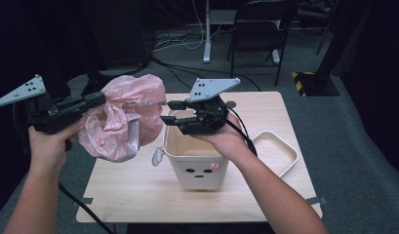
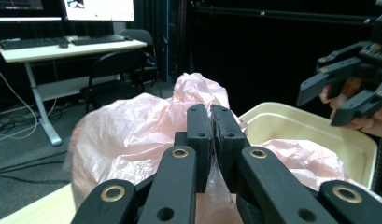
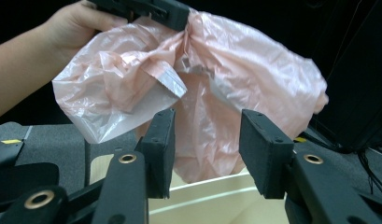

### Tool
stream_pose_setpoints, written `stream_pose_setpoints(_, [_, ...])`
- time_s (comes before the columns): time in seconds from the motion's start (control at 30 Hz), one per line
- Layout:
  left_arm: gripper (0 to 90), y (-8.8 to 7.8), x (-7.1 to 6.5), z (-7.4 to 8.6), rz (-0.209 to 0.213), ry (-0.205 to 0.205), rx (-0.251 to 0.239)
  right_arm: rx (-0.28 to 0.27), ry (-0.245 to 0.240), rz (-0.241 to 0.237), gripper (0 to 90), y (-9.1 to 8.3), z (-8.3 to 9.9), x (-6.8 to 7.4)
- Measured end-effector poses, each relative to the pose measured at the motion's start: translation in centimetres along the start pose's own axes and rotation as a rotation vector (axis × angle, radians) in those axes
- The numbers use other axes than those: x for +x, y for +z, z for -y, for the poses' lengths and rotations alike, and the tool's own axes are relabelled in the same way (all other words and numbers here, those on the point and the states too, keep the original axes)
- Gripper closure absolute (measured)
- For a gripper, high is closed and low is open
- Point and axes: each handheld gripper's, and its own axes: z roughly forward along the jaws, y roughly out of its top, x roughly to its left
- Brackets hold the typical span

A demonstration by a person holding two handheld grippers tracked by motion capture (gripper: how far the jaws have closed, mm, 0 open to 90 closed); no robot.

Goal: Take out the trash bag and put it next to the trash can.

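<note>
A thin pink plastic bag (image 1: 124,119) hangs crumpled in the air at the table's left, beside the cream bin (image 1: 194,158) with a printed face. My left gripper (image 1: 103,97) is shut on a fold of the pink plastic bag (image 2: 132,135), its jaws pressed together on the film (image 2: 210,126). My right gripper (image 1: 169,111) is held over the bin's mouth, open, pointing at the bag (image 3: 235,93) with its fingers (image 3: 160,144) apart and nothing between them. In the left gripper view the right gripper (image 2: 340,91) shows at the far right above the cream bin (image 2: 296,128).
The bin stands mid-table on a light wooden table (image 1: 138,195). A cream lid or tray (image 1: 277,151) lies to the bin's right. Beyond the table stand a black folding chair (image 1: 260,29) and a desk leg with cables on the grey floor.
</note>
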Motion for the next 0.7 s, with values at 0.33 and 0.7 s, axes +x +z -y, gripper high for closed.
stream_pose_setpoints(0.33, [87.3, 2.1, 1.4, 2.3, -0.020, -0.040, 0.050, -0.024, 0.008, 0.015, 54.8, -1.6, 0.7, -0.1])
stream_pose_setpoints(0.7, [87.3, 4.1, 2.7, 4.7, -0.057, -0.057, 0.105, -0.027, 0.022, 0.037, 54.6, -3.1, 2.0, 0.0])
